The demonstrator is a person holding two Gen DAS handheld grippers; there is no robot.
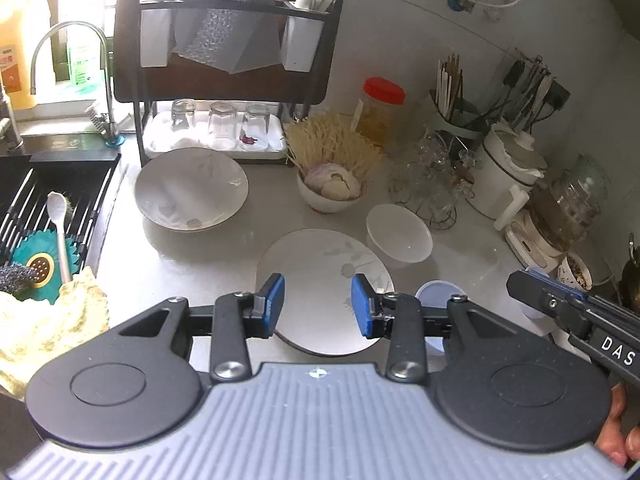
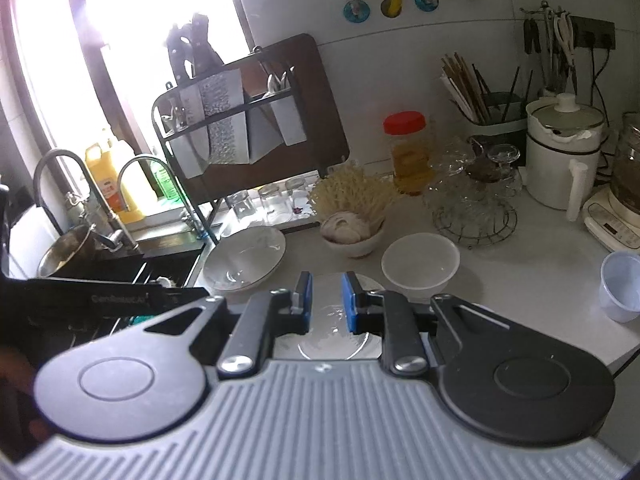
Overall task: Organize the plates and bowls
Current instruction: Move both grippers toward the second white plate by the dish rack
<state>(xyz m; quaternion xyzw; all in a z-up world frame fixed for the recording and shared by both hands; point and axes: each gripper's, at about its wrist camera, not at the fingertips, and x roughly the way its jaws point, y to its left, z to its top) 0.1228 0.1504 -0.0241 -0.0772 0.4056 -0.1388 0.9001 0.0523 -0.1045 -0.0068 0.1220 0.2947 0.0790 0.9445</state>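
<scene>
I hold both grippers above the white table, left gripper (image 1: 318,306) and right gripper (image 2: 326,302) with jaws parted, gripping nothing. Flat white plate (image 1: 320,280), deep white dish (image 1: 191,188) far left and white bowl (image 1: 398,236) right remain apart, unstacked; sorting is outstanding.

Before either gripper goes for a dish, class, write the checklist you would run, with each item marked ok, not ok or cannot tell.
1. left gripper empty, jaws apart: ok.
2. right gripper empty, narrow gap: ok.
3. flat plate uncovered, nothing on it: ok.
4. Empty white bowl upright, apart from the plate: ok.
5. large shallow bowl clean: cannot tell.
6. disposable cup clear of the dishes: ok.
</scene>
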